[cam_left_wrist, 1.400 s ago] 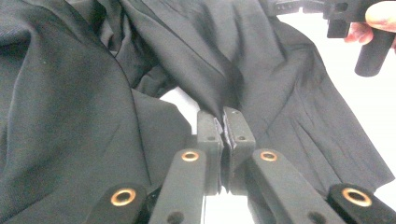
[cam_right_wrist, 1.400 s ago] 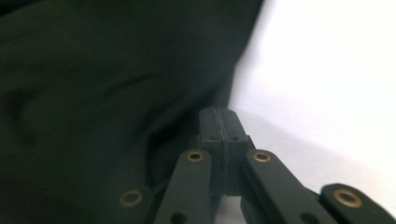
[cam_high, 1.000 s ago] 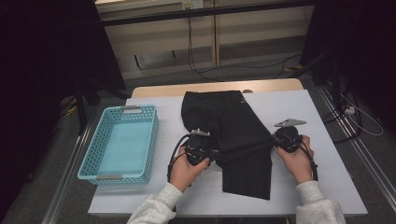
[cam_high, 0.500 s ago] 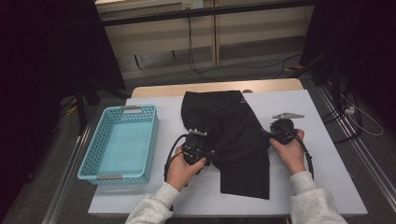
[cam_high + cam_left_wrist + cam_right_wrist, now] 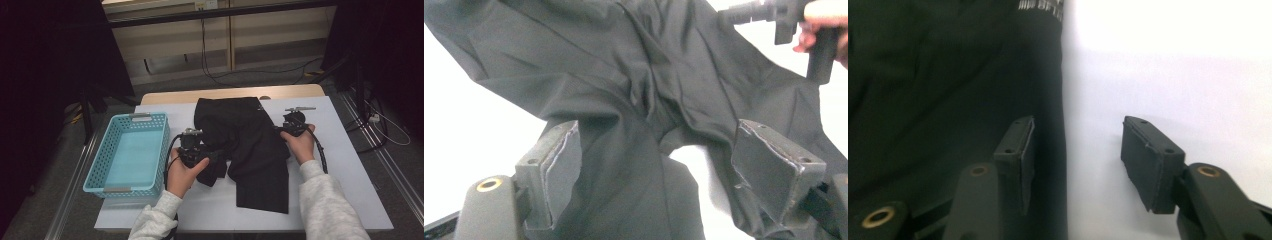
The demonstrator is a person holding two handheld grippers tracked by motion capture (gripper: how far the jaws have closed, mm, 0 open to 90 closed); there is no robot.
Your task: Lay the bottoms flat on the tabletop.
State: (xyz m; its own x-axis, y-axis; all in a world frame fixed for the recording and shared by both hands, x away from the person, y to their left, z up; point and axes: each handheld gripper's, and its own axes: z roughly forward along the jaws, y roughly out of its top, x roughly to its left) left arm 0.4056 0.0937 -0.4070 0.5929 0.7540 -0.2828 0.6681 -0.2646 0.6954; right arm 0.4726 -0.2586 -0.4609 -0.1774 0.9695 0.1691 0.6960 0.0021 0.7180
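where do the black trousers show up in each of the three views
High view: the black trousers lie mid-table, between the two grippers, right of the blue basket.
Left gripper view: they cover most of the picture, with cloth between the open jaws.
Right gripper view: they take the left half, their straight edge running down between the open jaws.
Shared landmark: the white table, seen beside the cloth in every view.

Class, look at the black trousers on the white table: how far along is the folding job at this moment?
Done: the black trousers lie partly folded, one leg bunched at the left gripper. In hand: both grippers' jaws have just been opening; the right gripper straddles the cloth's edge. Left: finish folding; the blue basket holds nothing yet.
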